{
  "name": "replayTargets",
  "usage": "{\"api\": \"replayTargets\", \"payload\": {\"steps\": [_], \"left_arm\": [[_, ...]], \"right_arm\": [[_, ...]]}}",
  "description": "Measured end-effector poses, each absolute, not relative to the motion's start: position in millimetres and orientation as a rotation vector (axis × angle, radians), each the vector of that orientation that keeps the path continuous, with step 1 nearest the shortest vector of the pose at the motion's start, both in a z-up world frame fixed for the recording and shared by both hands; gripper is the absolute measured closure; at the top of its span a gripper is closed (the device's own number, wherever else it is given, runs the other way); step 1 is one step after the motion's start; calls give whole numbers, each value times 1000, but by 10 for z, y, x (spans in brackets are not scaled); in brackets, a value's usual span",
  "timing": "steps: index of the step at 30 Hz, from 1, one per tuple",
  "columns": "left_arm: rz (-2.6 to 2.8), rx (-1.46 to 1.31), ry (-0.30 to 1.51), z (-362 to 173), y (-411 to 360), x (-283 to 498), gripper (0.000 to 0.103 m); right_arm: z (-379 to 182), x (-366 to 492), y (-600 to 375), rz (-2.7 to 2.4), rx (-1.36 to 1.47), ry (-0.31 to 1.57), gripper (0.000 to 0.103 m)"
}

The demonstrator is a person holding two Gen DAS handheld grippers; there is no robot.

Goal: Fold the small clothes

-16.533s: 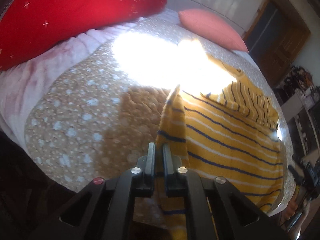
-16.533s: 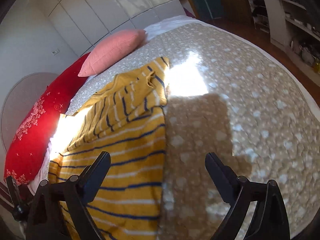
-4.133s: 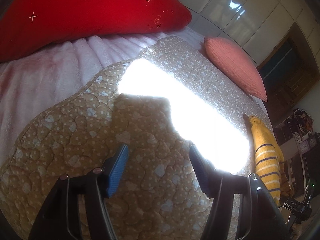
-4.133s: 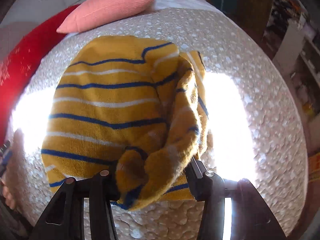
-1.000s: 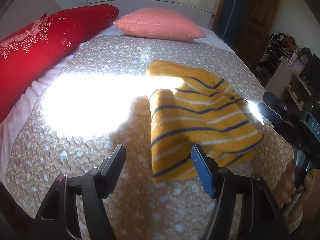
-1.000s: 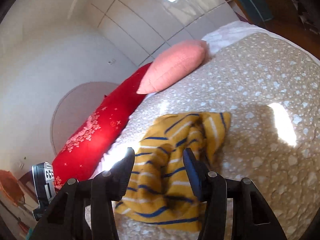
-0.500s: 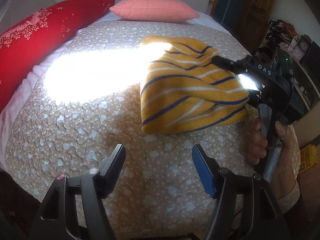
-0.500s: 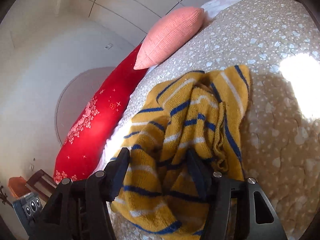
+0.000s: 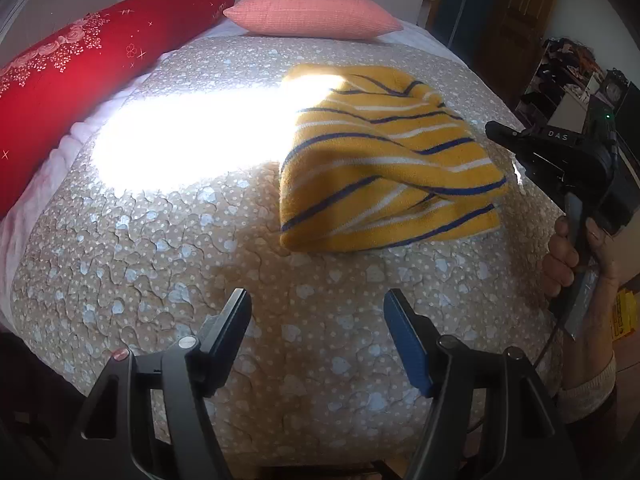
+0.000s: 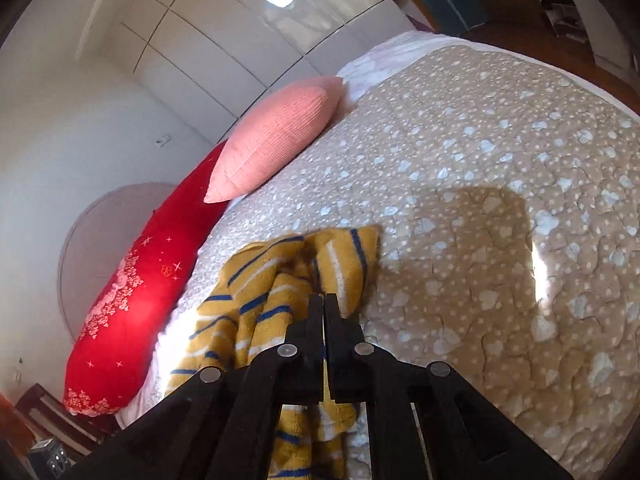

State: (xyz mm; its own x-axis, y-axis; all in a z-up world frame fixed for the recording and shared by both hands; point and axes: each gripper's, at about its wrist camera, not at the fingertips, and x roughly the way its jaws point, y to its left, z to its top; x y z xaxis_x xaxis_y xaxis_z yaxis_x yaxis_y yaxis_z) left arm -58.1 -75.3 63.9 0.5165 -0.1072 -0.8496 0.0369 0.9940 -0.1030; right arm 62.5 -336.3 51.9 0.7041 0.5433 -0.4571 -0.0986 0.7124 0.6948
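A yellow sweater (image 9: 380, 168) with blue and white stripes lies folded in a bundle on the right half of the bed. My left gripper (image 9: 316, 308) hovers open over bare quilt, nearer than the sweater, with nothing between its fingers. In the right wrist view my right gripper (image 10: 323, 298) has its jaws pressed together at the near edge of the sweater (image 10: 272, 292), and fabric bunches around and under the tips. The left wrist view shows that right gripper (image 9: 490, 130) at the sweater's right edge, held by a hand (image 9: 568, 256).
A beige quilt (image 9: 160, 240) with pale hearts covers the bed, crossed by a bright sun patch. A long red pillow (image 9: 60, 80) and a pink cushion (image 9: 312, 16) lie at the far side. Cluttered shelves (image 9: 568, 80) and a door stand beyond the right edge.
My right gripper has pushed into the sweater's edge and gone from open to shut. The left gripper drew back toward the near edge of the bed and stayed open.
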Motion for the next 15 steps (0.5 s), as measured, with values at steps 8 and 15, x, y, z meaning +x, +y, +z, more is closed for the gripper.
{"api": "replayTargets", "payload": {"steps": [8, 15], "left_arm": [[-64, -92, 1038, 600, -623, -612, 35], [-28, -96, 1016, 594, -493, -657, 35]], "right_arm": [[386, 584, -2624, 552, 472, 856, 84], [254, 647, -3004, 501, 549, 894, 90]]}}
